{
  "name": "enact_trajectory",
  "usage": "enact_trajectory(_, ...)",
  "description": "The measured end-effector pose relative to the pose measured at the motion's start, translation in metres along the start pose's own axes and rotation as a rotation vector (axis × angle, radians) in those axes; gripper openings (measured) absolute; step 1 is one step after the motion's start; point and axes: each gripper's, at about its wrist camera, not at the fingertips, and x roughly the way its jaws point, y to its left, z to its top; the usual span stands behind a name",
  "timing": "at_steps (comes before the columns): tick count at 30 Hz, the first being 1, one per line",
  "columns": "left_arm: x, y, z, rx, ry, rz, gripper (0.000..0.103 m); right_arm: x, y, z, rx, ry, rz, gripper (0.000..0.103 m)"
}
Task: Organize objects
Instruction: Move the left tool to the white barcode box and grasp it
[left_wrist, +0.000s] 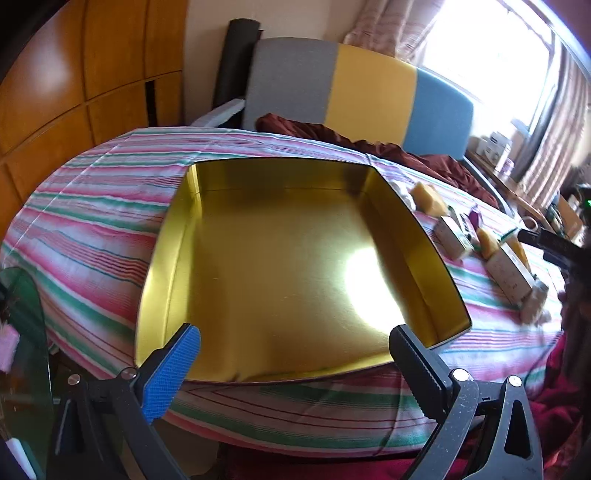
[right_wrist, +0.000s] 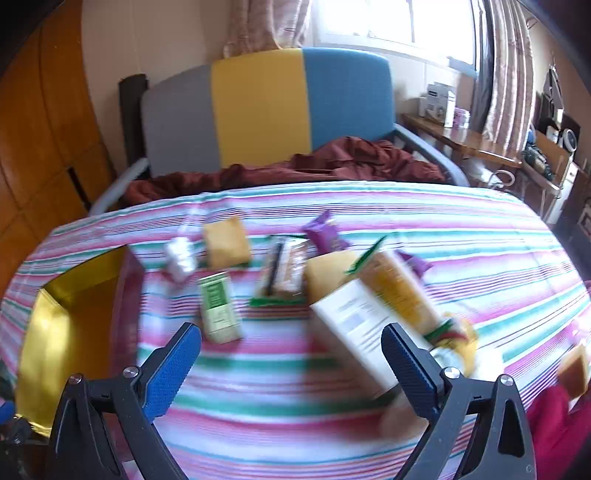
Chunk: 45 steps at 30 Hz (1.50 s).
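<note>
An empty gold tin box (left_wrist: 173, 236) lies open on the striped cloth; in the right wrist view it (right_wrist: 55, 325) is at the far left. My left gripper (left_wrist: 293, 341) is open over the box's near edge, holding nothing. My right gripper (right_wrist: 291, 343) is open above the cloth, empty, with a white and orange carton (right_wrist: 369, 314) just ahead of its right finger. A green box (right_wrist: 219, 306), a snack packet (right_wrist: 284, 273), a yellow pack (right_wrist: 225, 240), a purple packet (right_wrist: 325, 232) and a white wrapped item (right_wrist: 181, 258) lie scattered beyond. The right view is motion-blurred.
The striped cloth (left_wrist: 92, 221) covers a table. A grey, yellow and blue chair (right_wrist: 262, 107) with a dark red cloth (right_wrist: 332, 158) stands behind it. A cluttered side desk (right_wrist: 461, 136) is at right, a glass tabletop (left_wrist: 22, 332) at left.
</note>
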Motion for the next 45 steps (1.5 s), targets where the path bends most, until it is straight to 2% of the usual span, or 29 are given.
enact_trajectory(7, -0.003, -0.013, 0.008, 0.03, -0.003, -0.04, 0.103, 0.05, -0.04, 0.005, 0.082, 0.221, 0.008, 0.1)
enact_trajectory(8, -0.002, -0.015, 0.01, 0.035, -0.003, -0.044, 0.103, 0.053, -0.042, 0.004, 0.102, 0.244, 0.055, 0.1)
enact_trajectory(11, -0.001, -0.025, 0.016, 0.059, -0.004, -0.062, 0.103, 0.05, -0.041, -0.001, 0.178, 0.291, 0.368, 0.1)
enact_trajectory(12, 0.0, -0.029, 0.018, 0.068, -0.002, -0.071, 0.103, 0.045, -0.039, -0.001, 0.187, 0.288, 0.444, 0.099)
enact_trajectory(13, 0.0, -0.034, 0.021, 0.077, -0.001, -0.08, 0.103, 0.041, -0.038, 0.0, 0.182, 0.274, 0.458, 0.099)
enact_trajectory(19, -0.004, -0.081, 0.037, 0.184, -0.031, -0.145, 0.103, 0.026, -0.065, 0.02, 0.159, 0.149, 0.351, 0.099)
enact_trajectory(23, 0.0, -0.12, 0.044, 0.269, -0.029, -0.188, 0.103, 0.027, -0.094, 0.027, 0.161, 0.05, 0.2, 0.099)
enact_trajectory(27, 0.011, -0.16, 0.048, 0.349, -0.012, -0.221, 0.103, 0.03, -0.129, 0.017, 0.284, 0.007, 0.15, 0.099)
enact_trajectory(30, 0.02, -0.186, 0.05, 0.39, 0.009, -0.243, 0.103, 0.029, -0.147, 0.018, 0.375, -0.008, 0.147, 0.099)
enact_trajectory(33, 0.032, -0.209, 0.051, 0.421, 0.034, -0.259, 0.103, 0.027, -0.153, 0.017, 0.408, -0.009, 0.143, 0.099)
enact_trajectory(40, 0.059, -0.259, 0.058, 0.49, 0.073, -0.29, 0.103, 0.027, -0.152, 0.017, 0.412, 0.005, 0.15, 0.099)
enact_trajectory(45, 0.093, -0.292, 0.06, 0.55, 0.122, -0.275, 0.103, 0.03, -0.157, 0.017, 0.436, 0.019, 0.175, 0.099)
